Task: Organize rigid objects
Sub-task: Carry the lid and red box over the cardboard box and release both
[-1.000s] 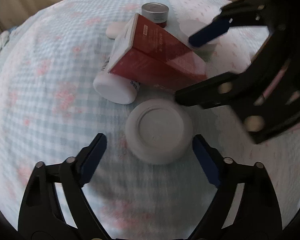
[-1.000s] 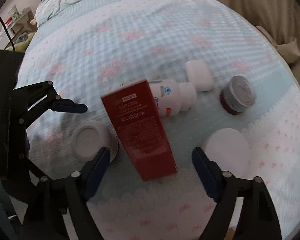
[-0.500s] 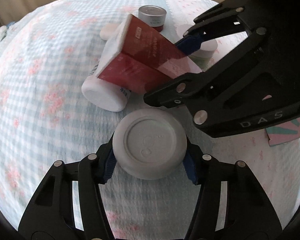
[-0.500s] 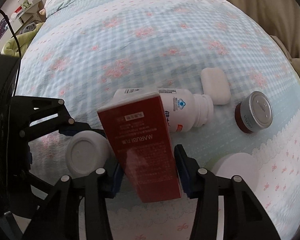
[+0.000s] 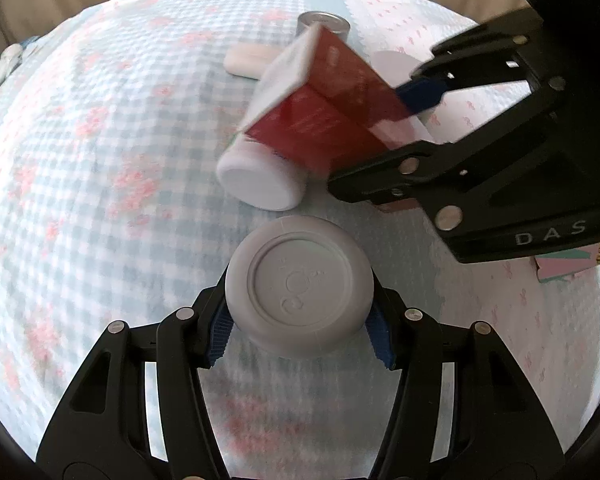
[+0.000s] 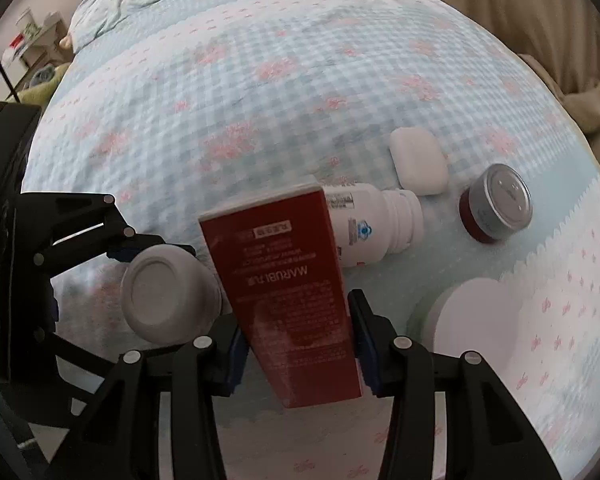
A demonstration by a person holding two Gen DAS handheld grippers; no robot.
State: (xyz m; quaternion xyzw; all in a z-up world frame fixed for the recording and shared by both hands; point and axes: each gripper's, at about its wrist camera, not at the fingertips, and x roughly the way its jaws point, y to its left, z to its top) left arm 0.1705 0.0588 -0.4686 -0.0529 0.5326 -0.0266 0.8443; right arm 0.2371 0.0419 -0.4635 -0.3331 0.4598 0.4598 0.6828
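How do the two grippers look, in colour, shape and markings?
Both the left gripper and the right gripper have black open-frame linkage fingers with silver rivets and ribbed blue pads. The right one's black body bears the white letters "DAS".

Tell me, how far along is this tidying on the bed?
Nothing looks sorted yet. In hand: the left gripper clamps a grey round jar, the right gripper a red carton. Left lying on the bedspread: a white bottle, white case, silver-lidded jar and white lid.
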